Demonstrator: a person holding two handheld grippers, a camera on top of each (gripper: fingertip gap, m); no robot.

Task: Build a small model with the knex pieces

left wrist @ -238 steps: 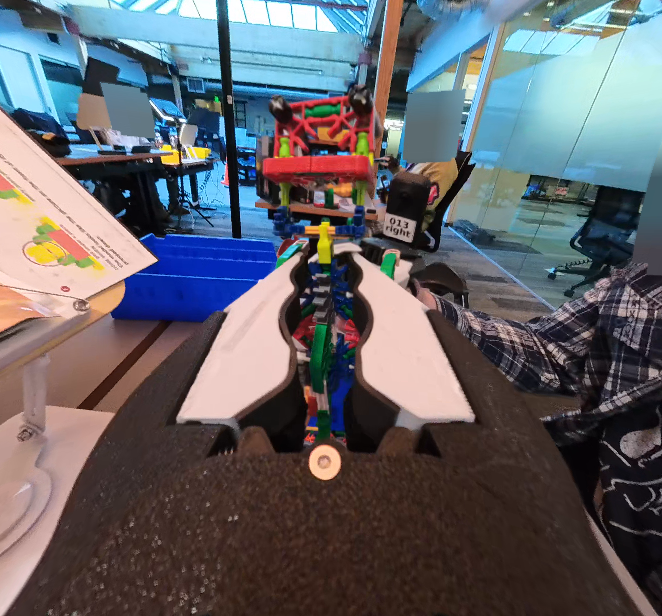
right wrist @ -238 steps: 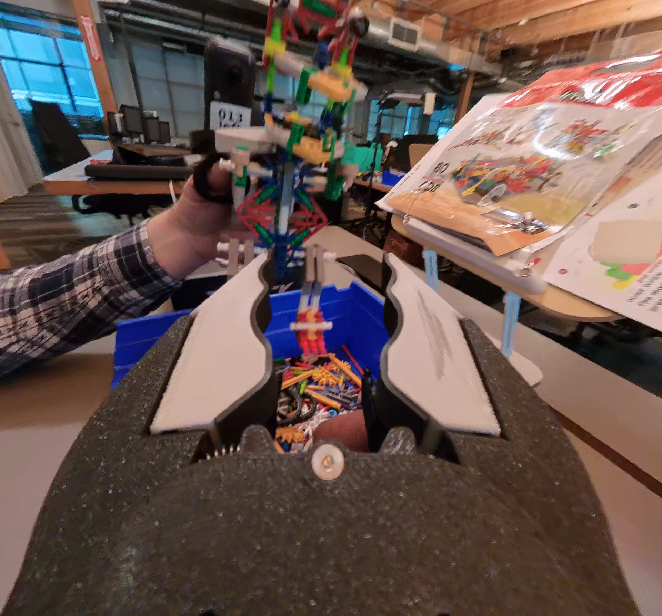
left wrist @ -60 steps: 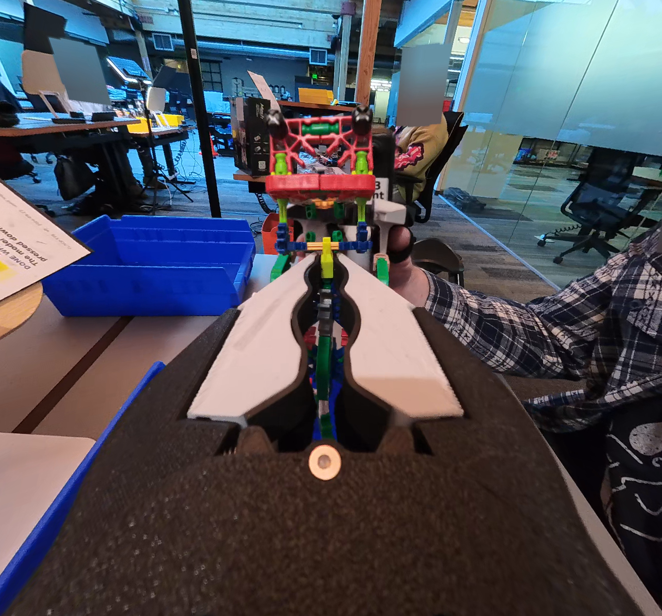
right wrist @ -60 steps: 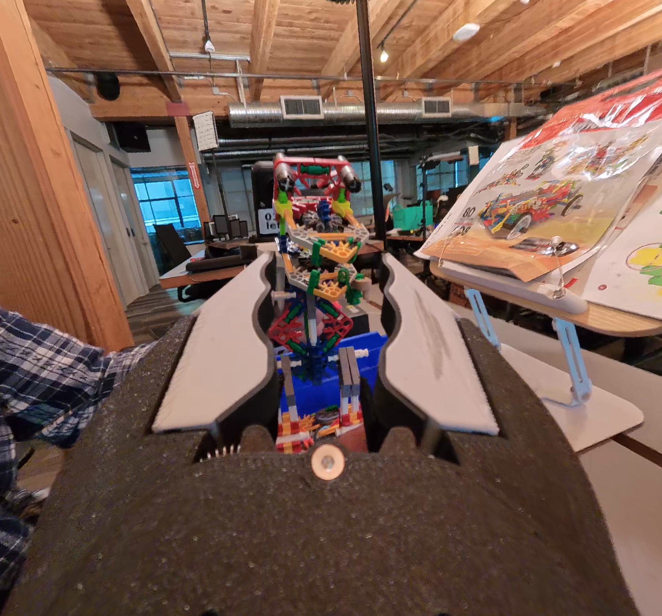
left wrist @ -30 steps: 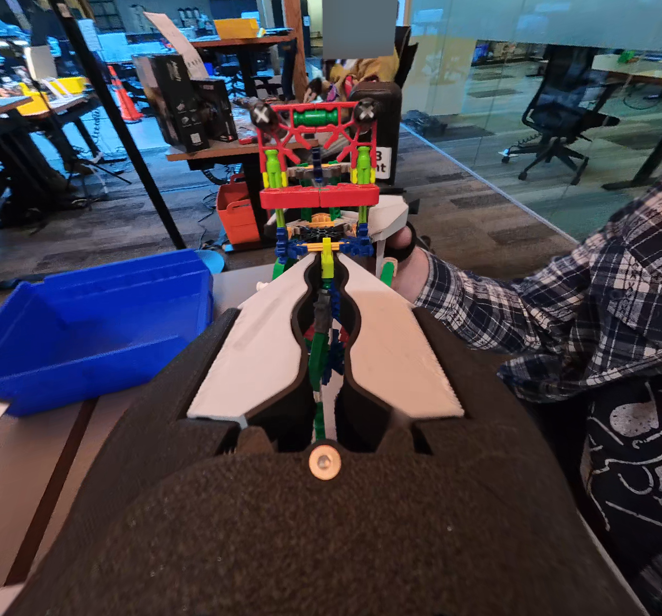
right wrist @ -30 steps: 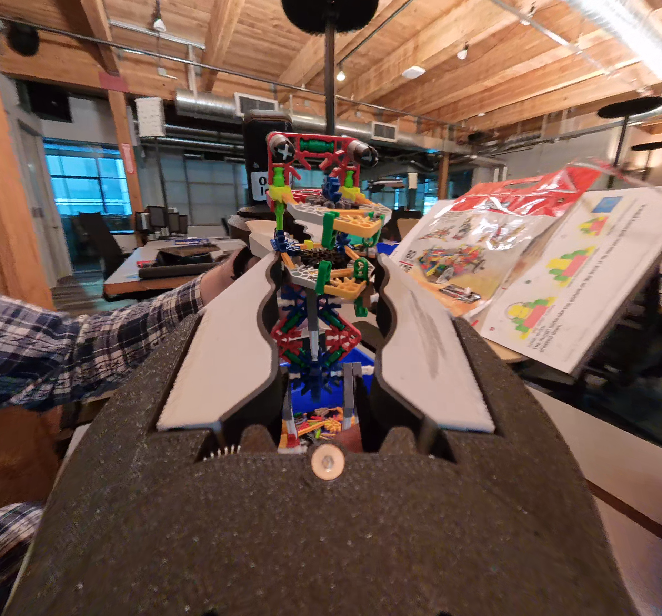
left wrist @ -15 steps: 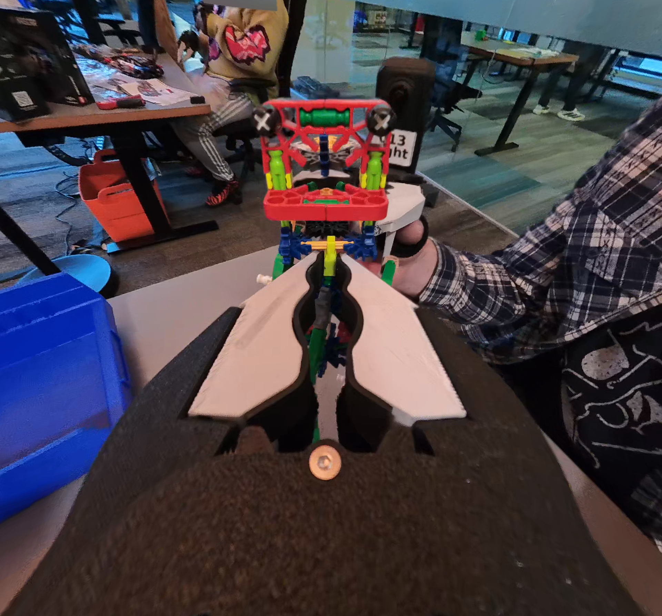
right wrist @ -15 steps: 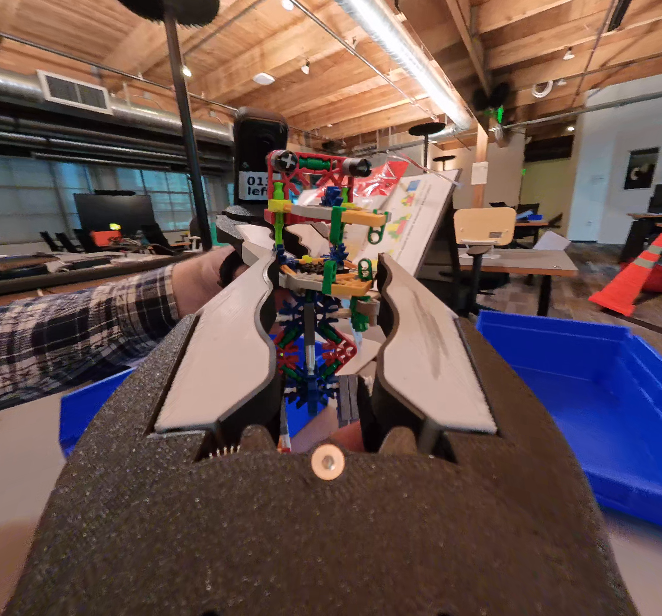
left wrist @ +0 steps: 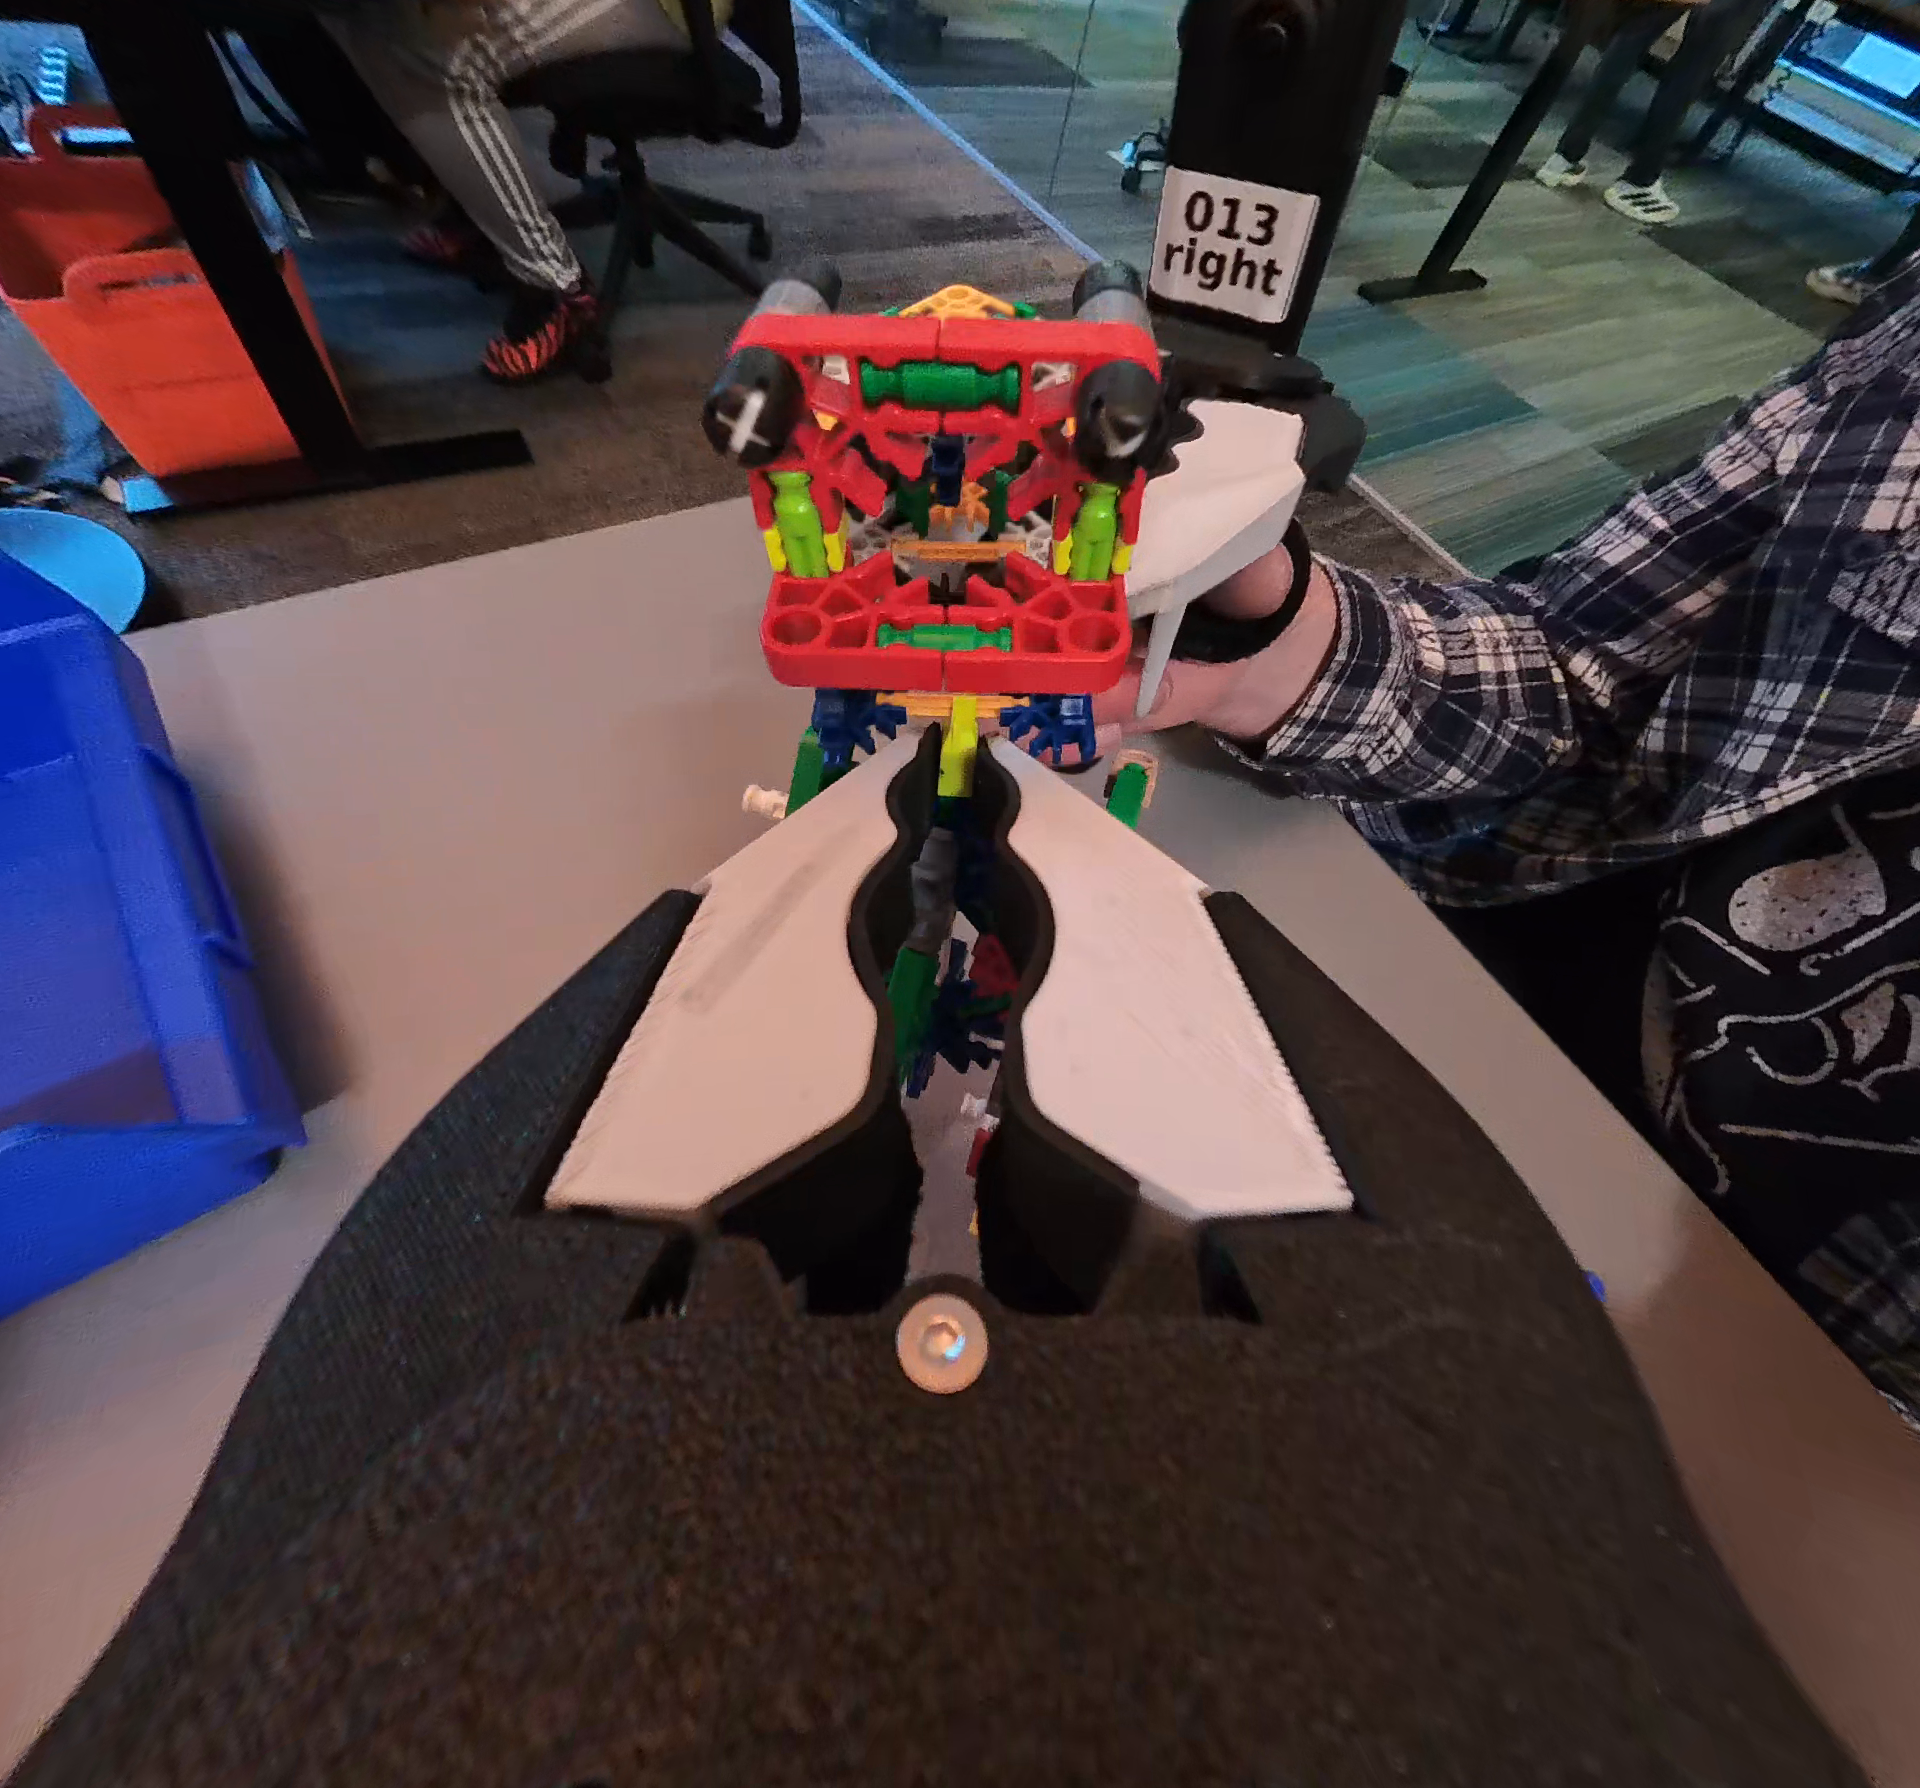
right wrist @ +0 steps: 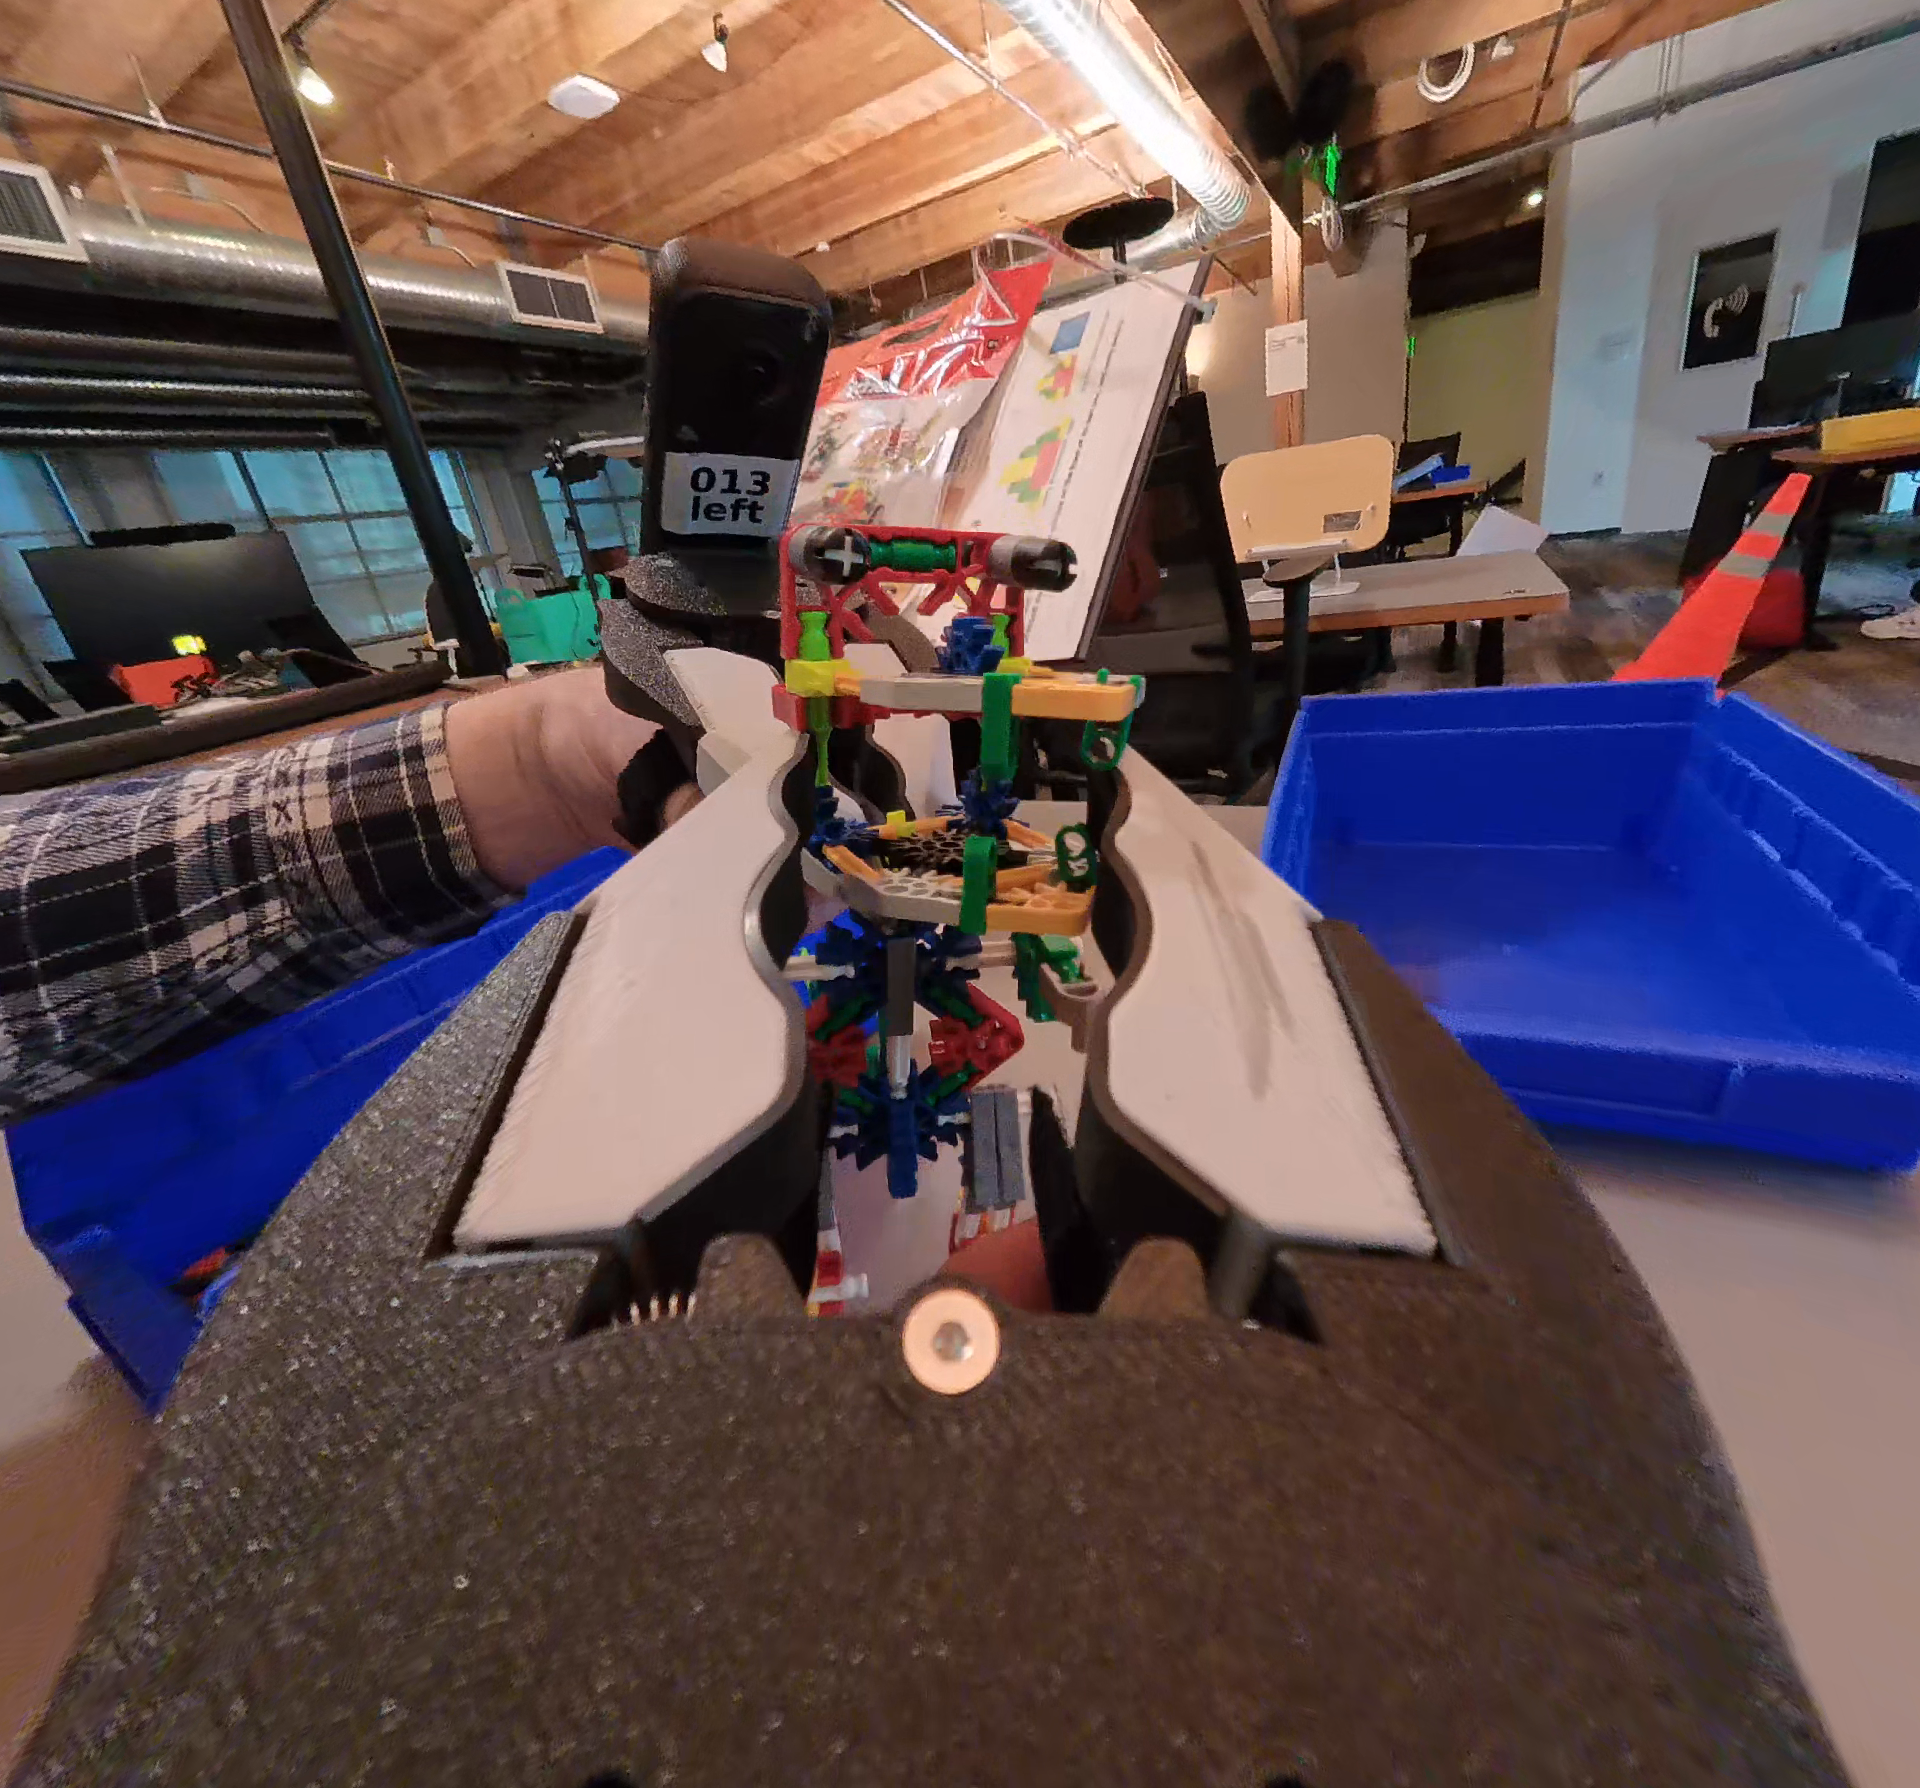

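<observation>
Your left gripper [left wrist: 958, 762] points forward and down, its white fingers [left wrist: 758, 990] drawn nearly together at the tips, pinching what sits between them. Your right gripper [right wrist: 951, 793] points level, fingers [right wrist: 665, 990] held wider, pressing on both sides. Each hand [left wrist: 1236, 668] wraps its handle from the far side, plaid sleeves [right wrist: 208, 886] reaching in, the two grippers facing each other.

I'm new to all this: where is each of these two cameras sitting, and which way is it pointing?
Left wrist view: rides on the left gripper, looking forward and down at the toy model pinched in its fingers, over a grey table; the other hand and plaid sleeve show.
Right wrist view: rides on the right gripper, looking level at the model from the opposite side; a blue bin lies right.
Both share the model and each other's gripper.
</observation>
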